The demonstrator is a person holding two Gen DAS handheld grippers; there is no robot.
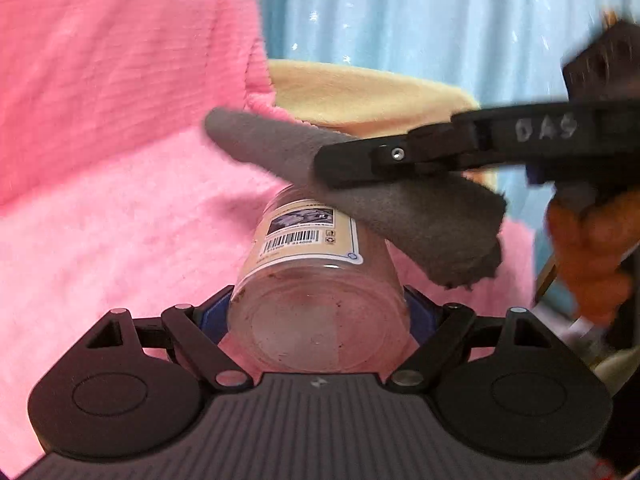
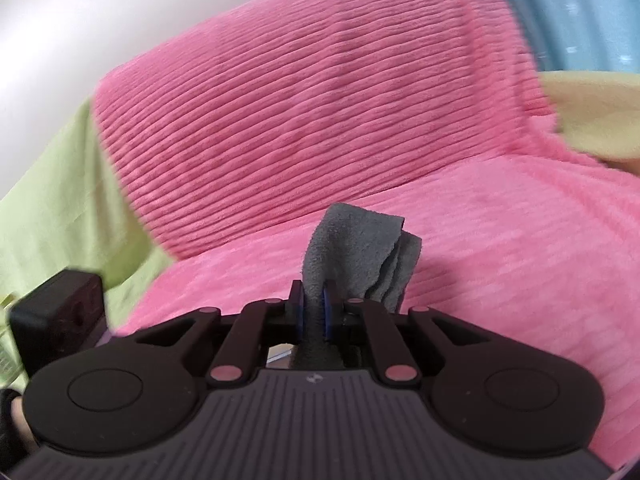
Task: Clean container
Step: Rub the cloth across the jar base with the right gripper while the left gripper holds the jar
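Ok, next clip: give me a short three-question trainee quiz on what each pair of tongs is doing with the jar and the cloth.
1. True or false: the left tongs grip the clear plastic jar near its base.
2. What do the right tongs hold? A) a sponge B) a grey cloth C) a brush
3. Fill in: in the left wrist view, the cloth lies across the jar's ____ end, the end away from the camera.

Key: 1 true; 2 B; 3 far. The jar's base shows brownish specks, and its barcode label faces up. A pink ribbed blanket fills the background.
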